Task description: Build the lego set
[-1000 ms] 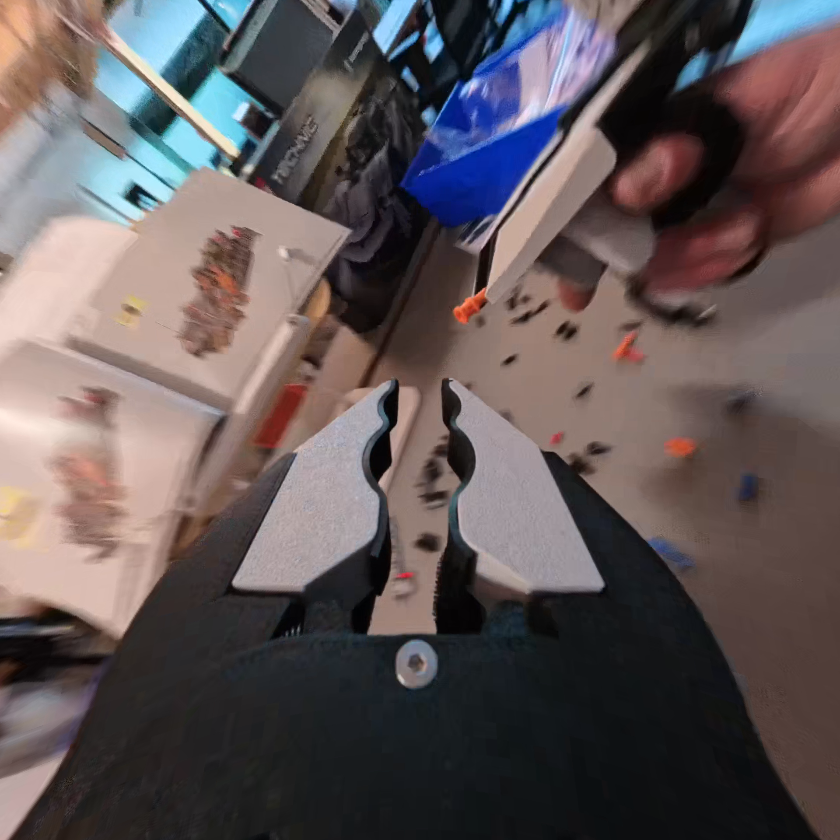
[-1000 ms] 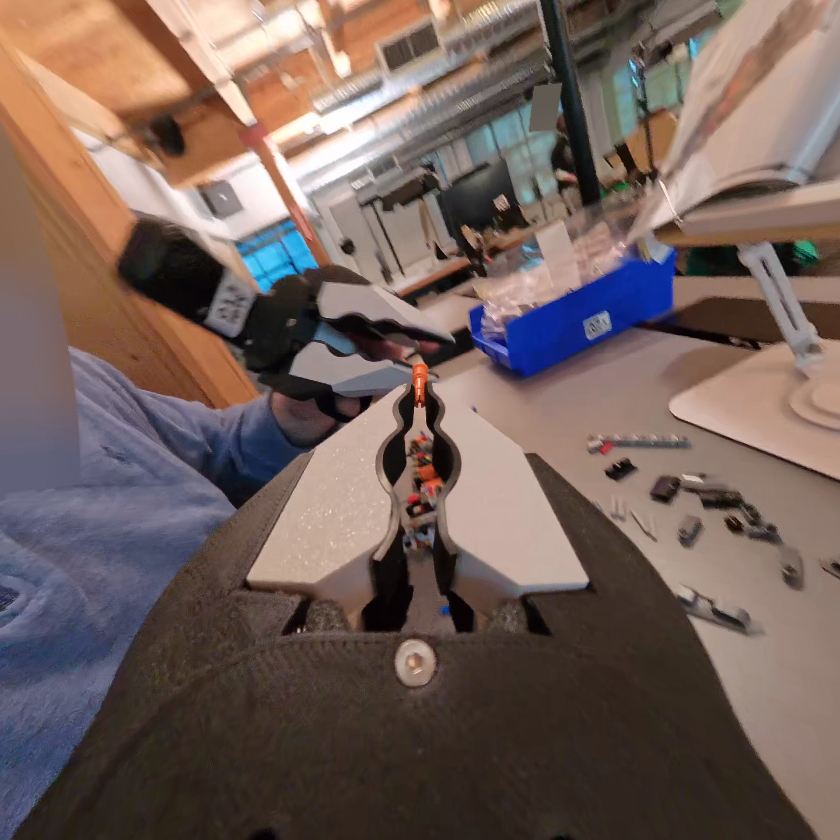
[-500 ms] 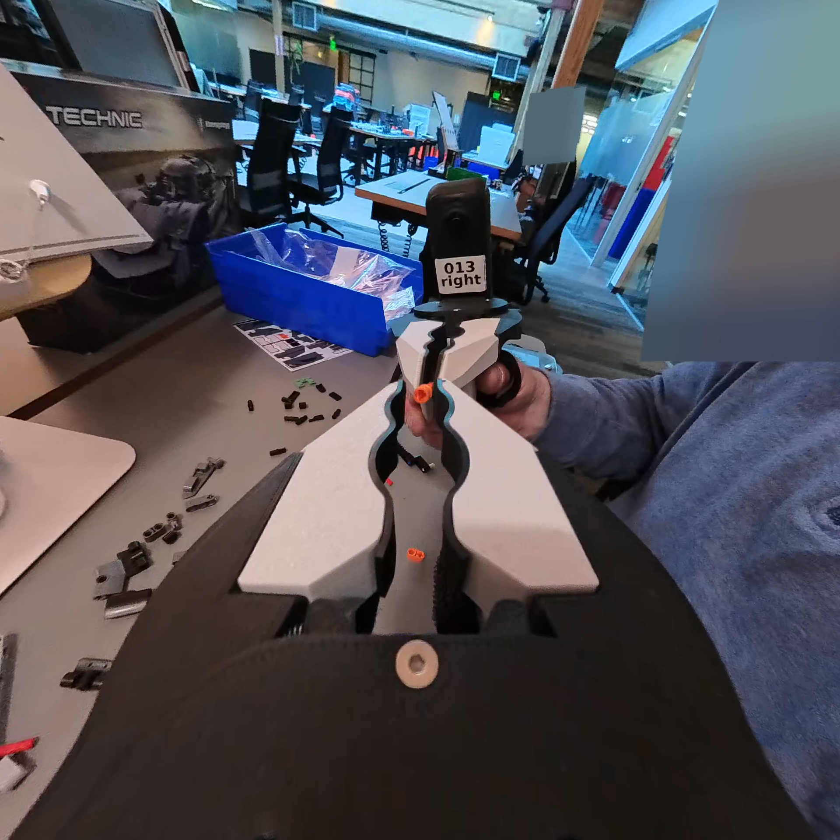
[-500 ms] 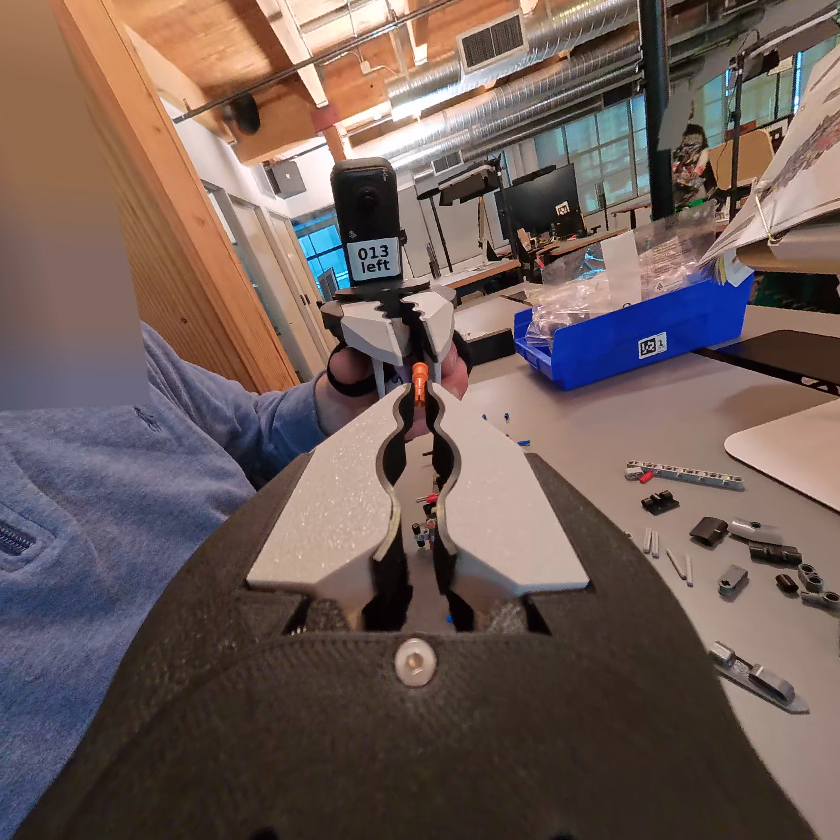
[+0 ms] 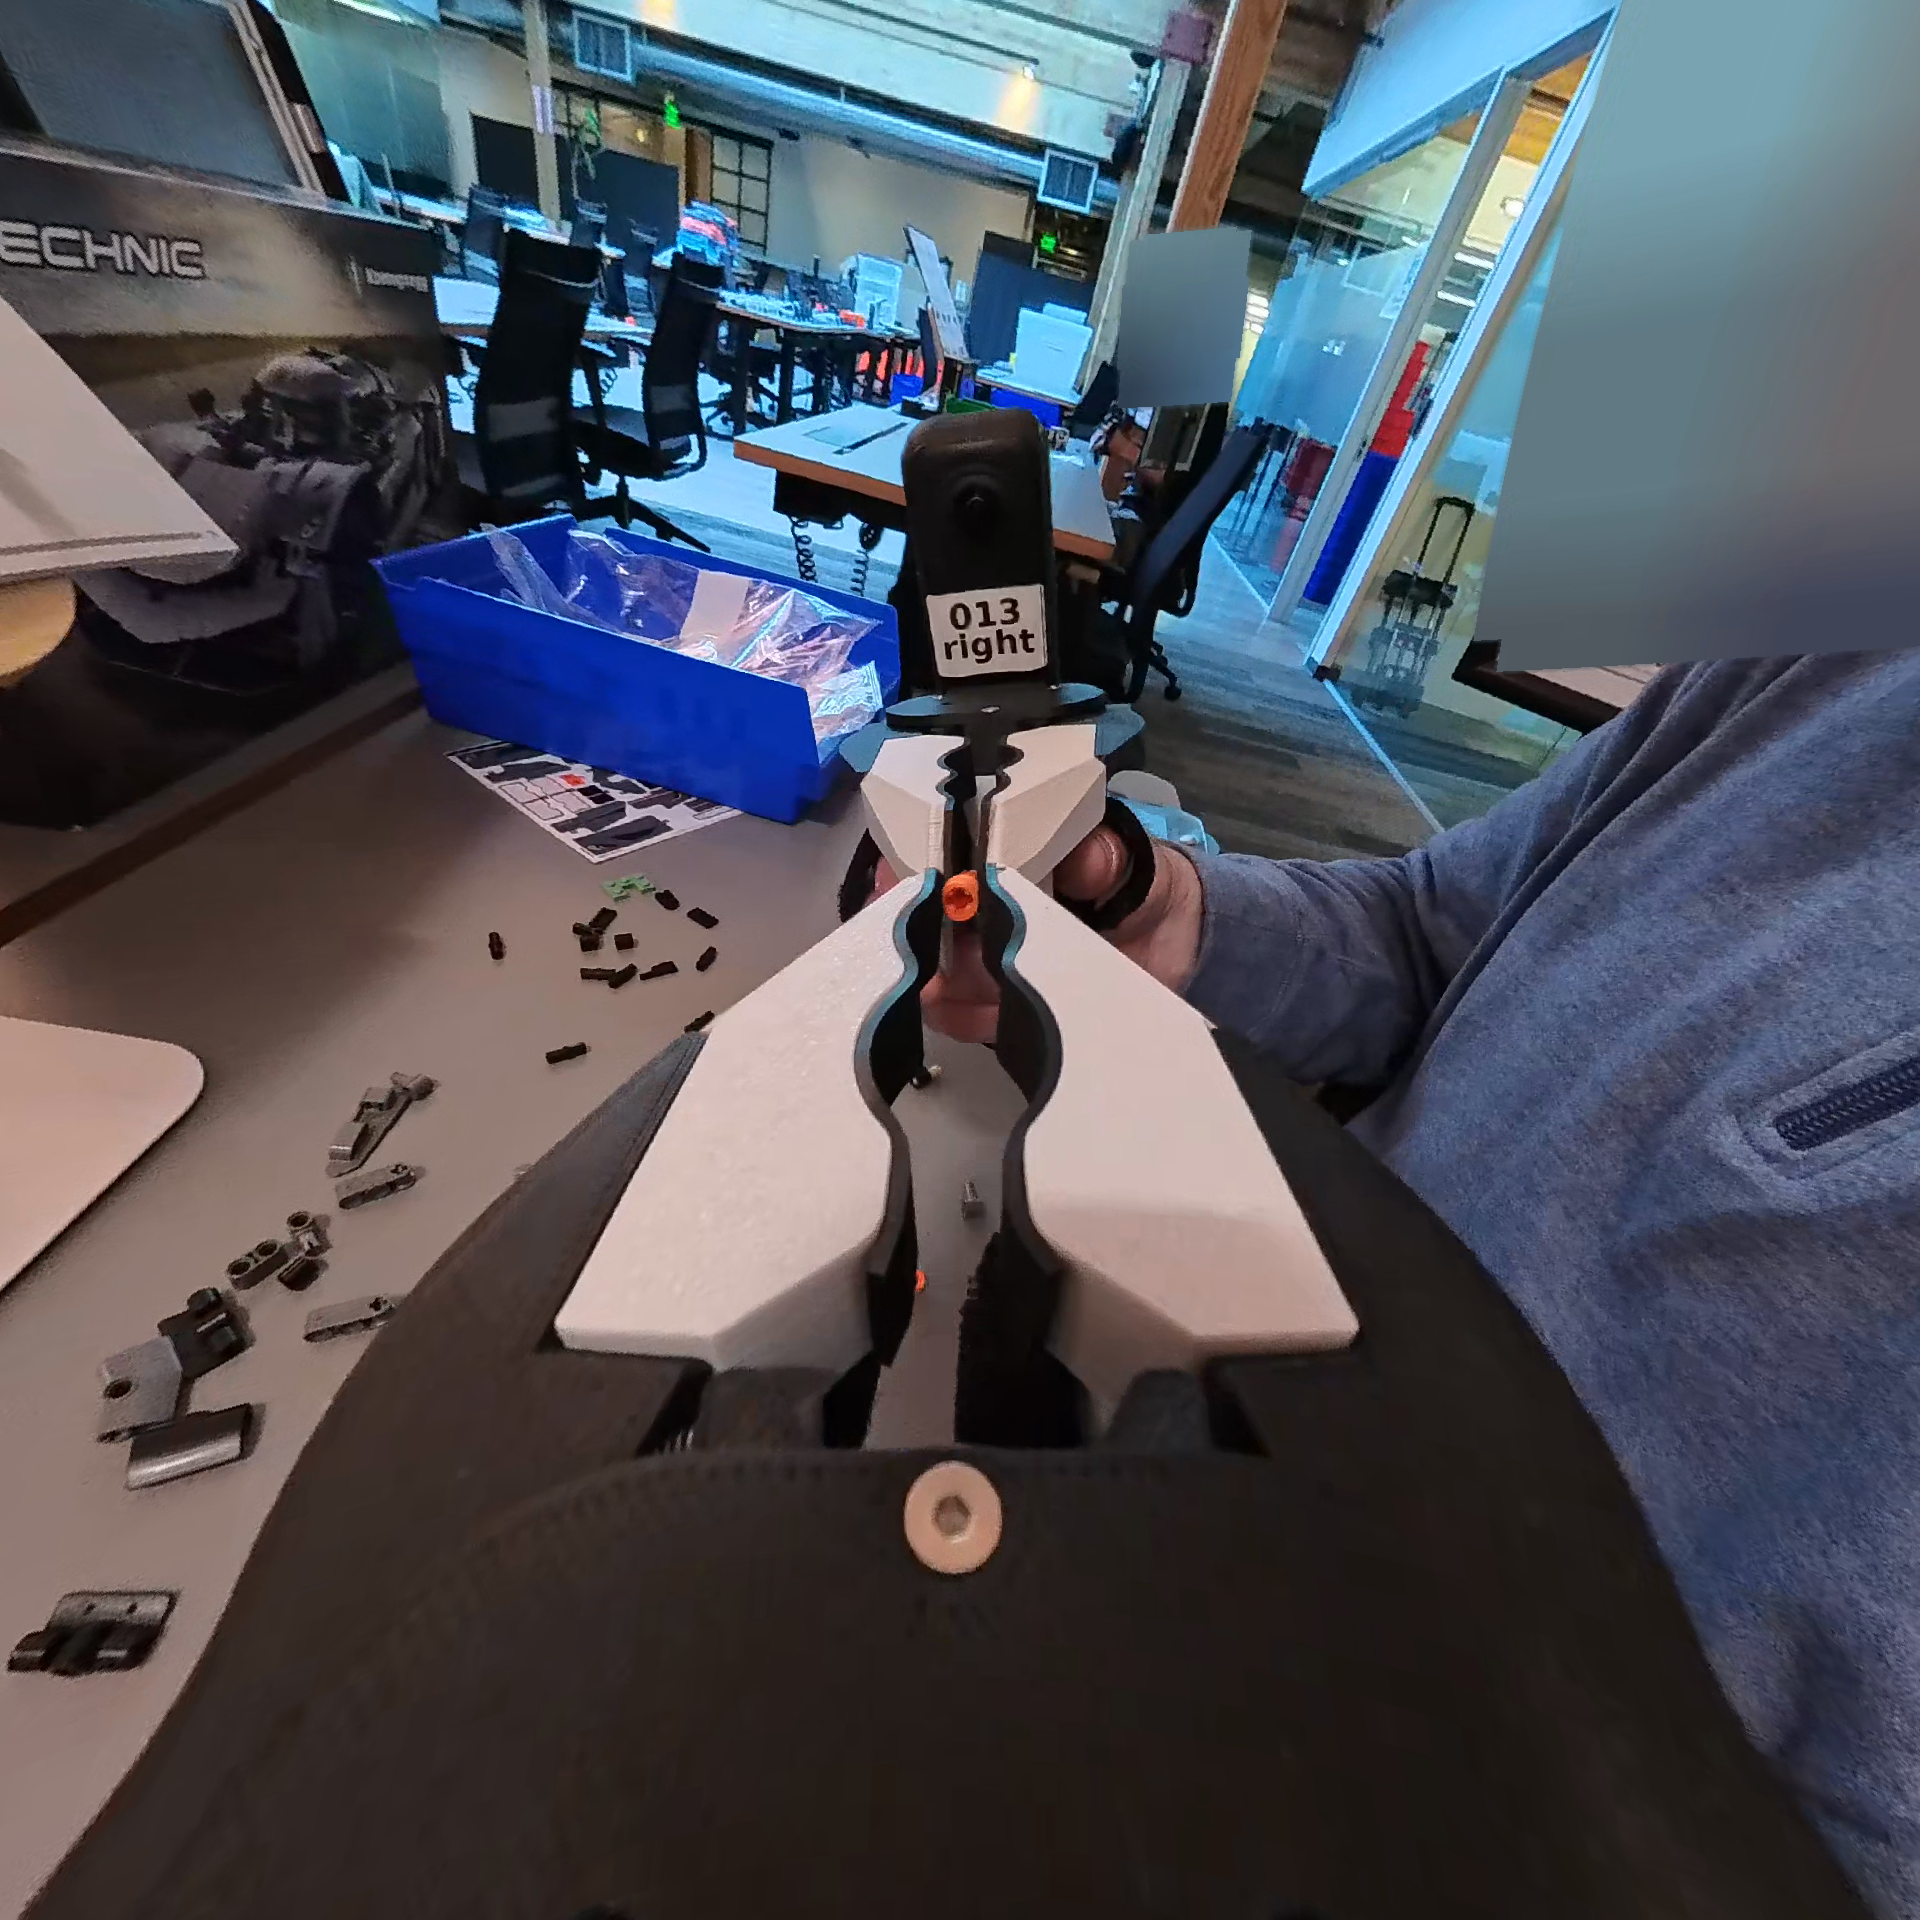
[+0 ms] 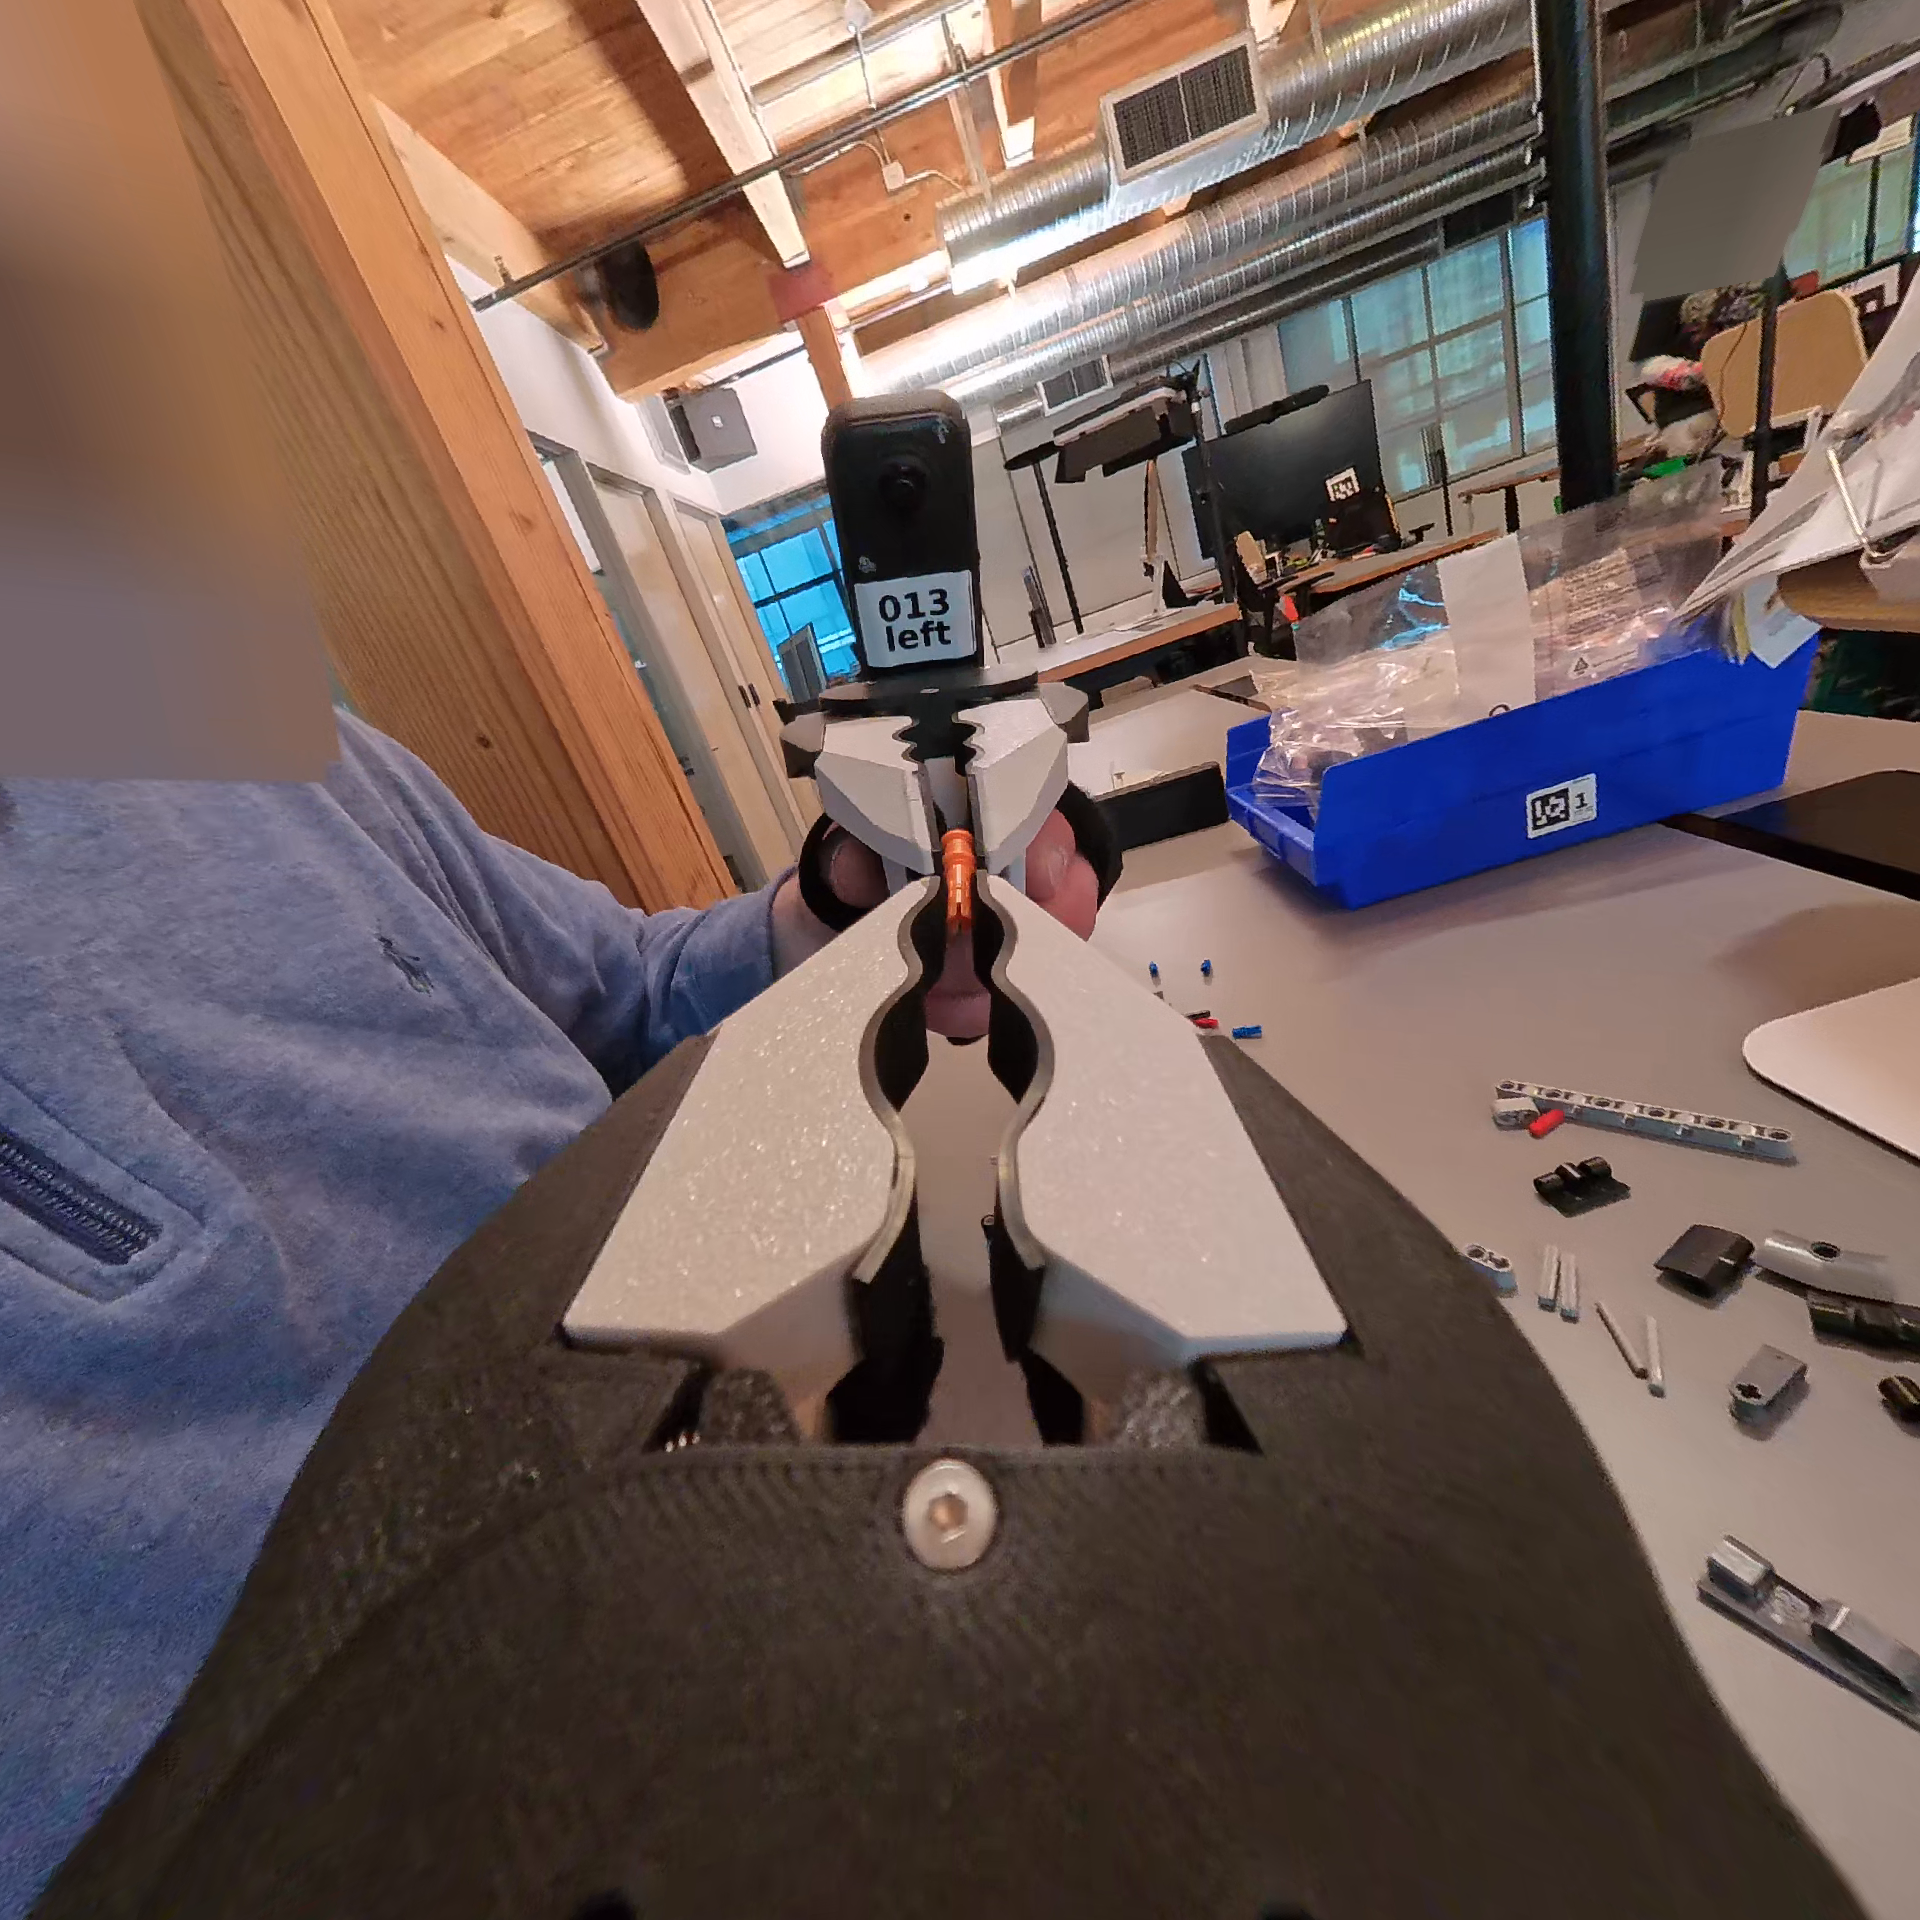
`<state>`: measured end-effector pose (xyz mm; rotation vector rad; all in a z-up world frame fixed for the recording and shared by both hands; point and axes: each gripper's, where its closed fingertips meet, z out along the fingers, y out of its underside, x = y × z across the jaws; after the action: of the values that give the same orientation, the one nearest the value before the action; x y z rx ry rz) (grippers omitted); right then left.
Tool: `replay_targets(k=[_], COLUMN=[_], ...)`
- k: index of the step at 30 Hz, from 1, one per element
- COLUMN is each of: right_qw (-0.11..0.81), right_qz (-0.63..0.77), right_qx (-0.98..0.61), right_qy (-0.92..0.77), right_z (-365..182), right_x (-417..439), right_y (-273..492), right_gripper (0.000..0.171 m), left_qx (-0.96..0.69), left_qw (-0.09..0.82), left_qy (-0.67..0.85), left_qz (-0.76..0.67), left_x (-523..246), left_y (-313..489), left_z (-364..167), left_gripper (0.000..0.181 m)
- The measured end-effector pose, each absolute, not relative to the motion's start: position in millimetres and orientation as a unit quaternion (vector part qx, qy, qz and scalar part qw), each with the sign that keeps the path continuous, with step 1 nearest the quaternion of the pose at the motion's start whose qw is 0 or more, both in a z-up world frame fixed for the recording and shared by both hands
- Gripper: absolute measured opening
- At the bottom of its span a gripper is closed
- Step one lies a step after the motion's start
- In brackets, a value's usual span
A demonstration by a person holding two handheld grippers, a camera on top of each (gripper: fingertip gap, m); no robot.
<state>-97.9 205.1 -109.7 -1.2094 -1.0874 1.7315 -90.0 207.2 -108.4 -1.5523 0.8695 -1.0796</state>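
Note:
A small orange Lego pin (image 6: 958,878) is held at the tips of my right gripper (image 6: 956,896), which is shut on it above the grey table (image 6: 1403,997). My left gripper (image 5: 961,883) faces it head-on, jaws a little apart, with the pin's end (image 5: 961,899) between its tips. I cannot tell whether the left fingers touch the pin. The right gripper (image 5: 968,831) shows upright in the left wrist view, and the left gripper (image 6: 948,810) in the right wrist view. A hand holds each one.
A blue bin (image 5: 623,665) with plastic bags stands at the back of the table. Grey and black Lego parts (image 5: 208,1340) lie loose on it, with a long grey beam (image 6: 1642,1117) and a printed sheet (image 5: 603,800). A white stand base (image 6: 1849,1060) sits to one side. A blue-sleeved arm (image 5: 1558,1039) is close by. My two grippers' fingertips are within a few centimetres of each other.
The left gripper swung from a tilted, blurred pose to face the right gripper head-on, then drew closer until its tips stand around the orange pin. The right gripper kept hold of the pin.

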Motion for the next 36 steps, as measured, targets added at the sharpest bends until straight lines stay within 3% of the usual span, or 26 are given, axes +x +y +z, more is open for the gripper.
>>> replay_targets(k=[16,22,29,36], right_qw=[0.399,0.466,0.453,0.420], right_qz=[0.627,0.462,0.212,0.159], right_qx=[-0.507,-0.601,-0.728,-0.764], right_qy=[-0.436,-0.456,-0.469,-0.463], right_z=[-114.0,-136.9,-199.9,-238.8], right_x=[-96.0,-38.2,48.5,62.4], right_y=[219.8,248.6,278.0,317.5], right_gripper=[0.022,0.021,0.020,0.020], left_qx=[-0.642,-0.666,-0.697,-0.713], left_qw=[0.541,0.552,0.545,0.539], left_qy=[0.337,0.334,0.334,0.325], left_qz=[-0.427,-0.375,-0.327,-0.310], left_x=[-122.6,-145.7,-160.4,-166.4], left_y=[204.8,198.3,193.1,188.3], left_z=[-102.3,-110.9,-133.8,-150.2], left_gripper=[0.004,0.004,0.004,0.004])
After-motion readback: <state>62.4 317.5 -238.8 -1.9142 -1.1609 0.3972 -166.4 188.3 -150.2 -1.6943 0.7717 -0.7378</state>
